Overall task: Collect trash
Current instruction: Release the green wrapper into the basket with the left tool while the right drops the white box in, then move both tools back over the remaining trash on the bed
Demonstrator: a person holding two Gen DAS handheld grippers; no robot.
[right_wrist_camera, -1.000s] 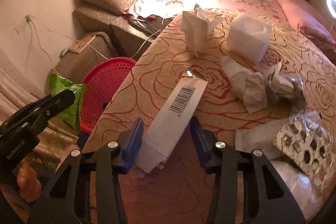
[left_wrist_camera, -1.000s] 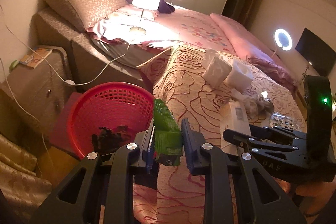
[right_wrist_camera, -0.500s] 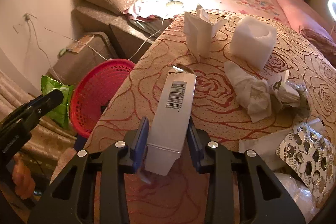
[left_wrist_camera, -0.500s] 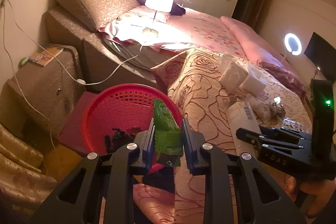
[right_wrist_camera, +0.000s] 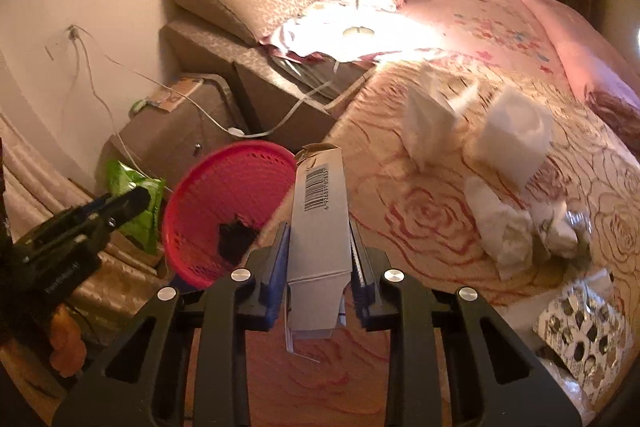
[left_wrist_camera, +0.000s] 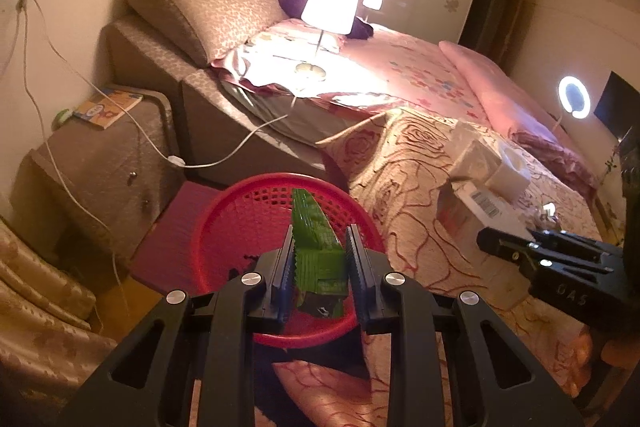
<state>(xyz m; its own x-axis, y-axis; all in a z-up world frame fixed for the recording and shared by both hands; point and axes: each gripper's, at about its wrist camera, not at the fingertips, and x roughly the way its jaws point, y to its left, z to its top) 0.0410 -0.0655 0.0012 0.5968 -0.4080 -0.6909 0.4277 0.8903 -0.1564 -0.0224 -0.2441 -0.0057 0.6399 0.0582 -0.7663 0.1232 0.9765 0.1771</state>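
- Bedroom scene in warm lamplight, seen first from the left wrist camera. The left gripper (left_wrist_camera: 318,257) has its two black fingers closed on a green wrapper (left_wrist_camera: 316,247), a crinkled, glossy packet with a ridged, serrated edge, standing upright between the pads.
- The wrapper hangs directly above a round red basket (left_wrist_camera: 224,223) with a perforated wall, which sits on the floor beside the bed. A dark scrap lies in the basket's bottom.
- To the right, the bed's rose-patterned blanket (left_wrist_camera: 404,187) carries white trash, and the right gripper (left_wrist_camera: 504,247) enters from the right edge, near a barcoded box.
- From the right wrist camera, the right gripper (right_wrist_camera: 318,255) is clamped on a white carton (right_wrist_camera: 320,223): a long, flat cardboard box with a black barcode printed near its open, torn far end. It points away from the camera, lifted over the blanket's edge, its far end next to the basket's rim.
- The red basket (right_wrist_camera: 200,195) sits left of the carton, lower down, with the dark scrap inside.
- On the blanket to the right lie crumpled white tissues (right_wrist_camera: 504,227), a white paper roll (right_wrist_camera: 516,135) and a silver blister pack (right_wrist_camera: 580,327).
- At the left edge, the left gripper shows with the green wrapper in its tips, beside the basket.
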